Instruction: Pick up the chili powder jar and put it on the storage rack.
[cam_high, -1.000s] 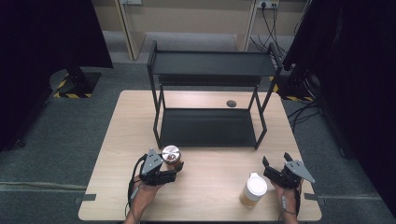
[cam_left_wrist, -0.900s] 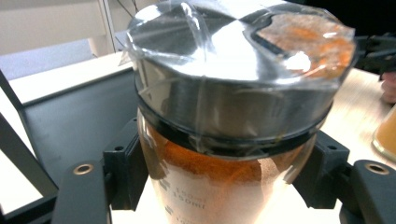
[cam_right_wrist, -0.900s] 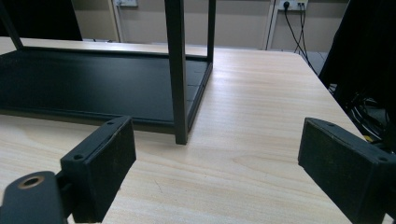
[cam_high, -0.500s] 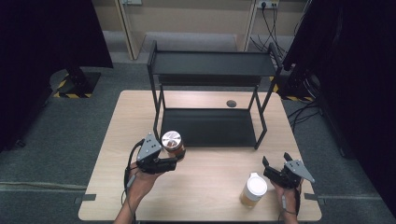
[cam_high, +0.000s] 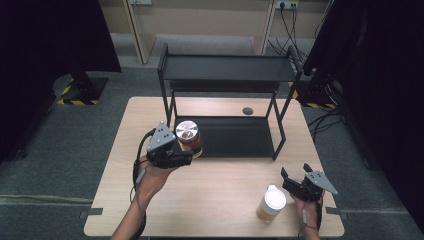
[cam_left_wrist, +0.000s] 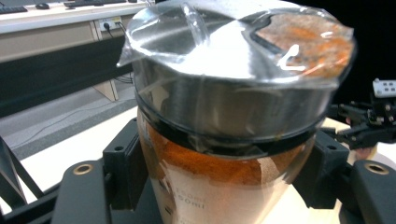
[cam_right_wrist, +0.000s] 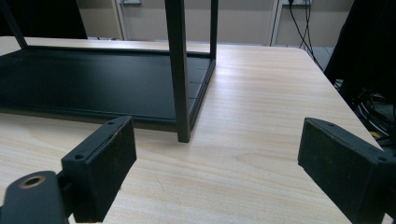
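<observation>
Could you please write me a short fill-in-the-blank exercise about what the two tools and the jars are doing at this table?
1. The left tool is shut on a jar with a ____ lid.
2. The right tool has its jaws ____, with nothing between them.
3. The white-lidded jar stands on the wooden ____.
4. The black shelf rack holds ____ jars.

Missing words: silver (metal); open; table; no
</observation>
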